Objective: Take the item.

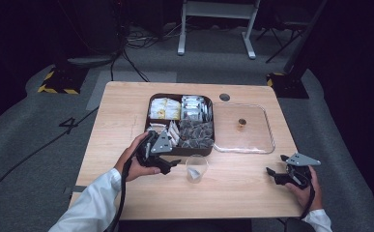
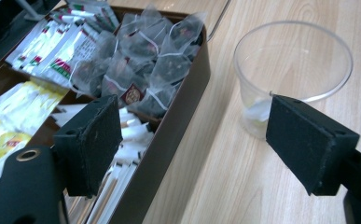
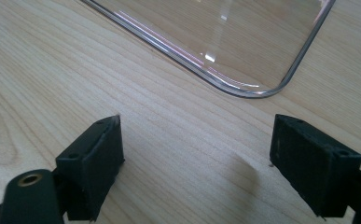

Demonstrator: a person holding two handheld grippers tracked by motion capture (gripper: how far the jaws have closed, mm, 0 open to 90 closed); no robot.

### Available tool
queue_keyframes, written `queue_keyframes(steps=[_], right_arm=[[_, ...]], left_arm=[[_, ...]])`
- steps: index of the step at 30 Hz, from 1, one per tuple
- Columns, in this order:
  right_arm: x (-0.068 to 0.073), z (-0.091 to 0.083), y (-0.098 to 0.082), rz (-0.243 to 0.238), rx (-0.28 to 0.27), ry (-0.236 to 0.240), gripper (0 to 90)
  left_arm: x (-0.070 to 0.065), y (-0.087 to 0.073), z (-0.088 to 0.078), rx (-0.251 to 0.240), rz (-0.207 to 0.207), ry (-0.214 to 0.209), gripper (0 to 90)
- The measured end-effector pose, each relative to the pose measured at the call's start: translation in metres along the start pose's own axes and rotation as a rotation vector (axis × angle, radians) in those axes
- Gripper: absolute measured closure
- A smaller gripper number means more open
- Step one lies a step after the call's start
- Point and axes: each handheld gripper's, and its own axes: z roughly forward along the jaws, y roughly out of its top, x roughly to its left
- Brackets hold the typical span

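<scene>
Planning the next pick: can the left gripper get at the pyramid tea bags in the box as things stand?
Probably yes. The left gripper hovers at the open box's near edge, jaws open, and the pyramid tea bags lie uncovered just ahead; the lid sits aside.

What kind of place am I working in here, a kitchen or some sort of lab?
Most likely a recording studio or lab, not a kitchen. The light wooden table stands on grey carpet bearing a number marking, ringed by dark surroundings, with black stands on yellow-and-black hazard-striped bases and loose cables behind it.
</scene>
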Motion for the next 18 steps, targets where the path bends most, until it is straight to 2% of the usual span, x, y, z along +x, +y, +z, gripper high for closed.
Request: queue_keyframes(steps=[13,18], right_arm=[[0.000,0.000,0.000,0.004,0.001,0.001,17.6],[0.000,0.000,0.000,0.005,0.002,0.001,17.5]], left_arm=[[0.002,-0.028,-0.012,0.036,-0.005,0.055,18.5],[0.005,-0.043,-0.017,0.052,-0.033,0.072,18.5]])
